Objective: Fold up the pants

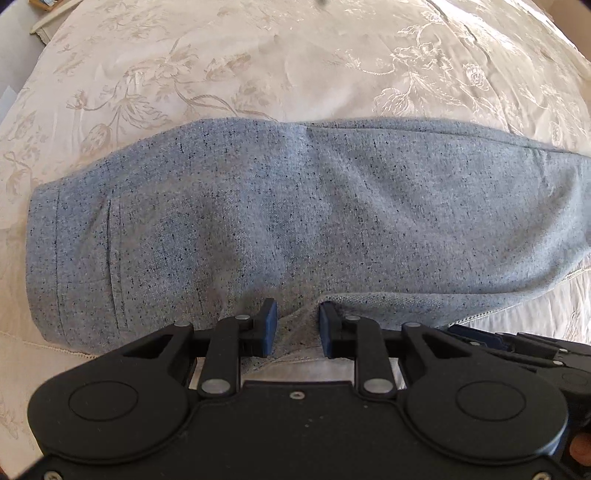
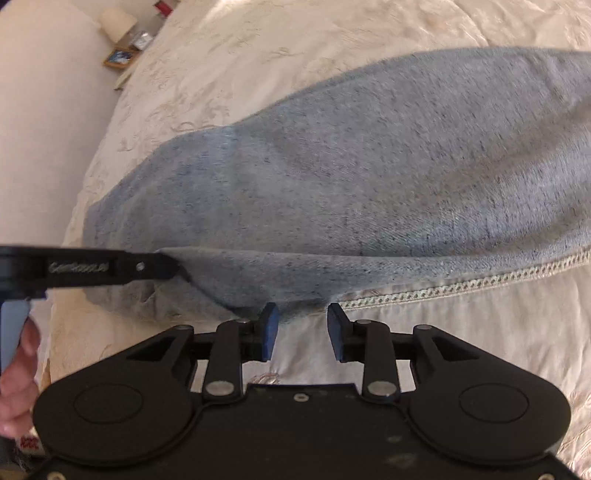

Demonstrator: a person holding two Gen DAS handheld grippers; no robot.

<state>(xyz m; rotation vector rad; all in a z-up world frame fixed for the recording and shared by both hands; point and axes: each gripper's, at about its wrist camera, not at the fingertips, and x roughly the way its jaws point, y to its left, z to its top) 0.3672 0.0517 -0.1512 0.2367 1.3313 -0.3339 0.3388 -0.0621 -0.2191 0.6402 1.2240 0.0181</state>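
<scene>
Grey-blue speckled sweatpants (image 1: 295, 221) lie folded lengthwise across a cream floral bedspread (image 1: 258, 66), waistband at the left. My left gripper (image 1: 297, 325) is at the near edge of the pants, jaws partly open, with a raised fold of the fabric edge between its blue pads (image 1: 271, 321). In the right wrist view the pants (image 2: 369, 177) fill the middle. My right gripper (image 2: 303, 321) is open and empty at the near edge of the pants, its left pad (image 2: 271, 325) touching the cloth. The left gripper (image 2: 110, 269) shows at the left, pinching the fabric edge.
A lace-trimmed seam (image 2: 461, 280) of the bedspread runs along the near side of the pants. A bedside surface with a lamp (image 2: 118, 22) and framed pictures (image 2: 120, 57) lies beyond the bed's far left. A hand (image 2: 18, 376) holds the left gripper.
</scene>
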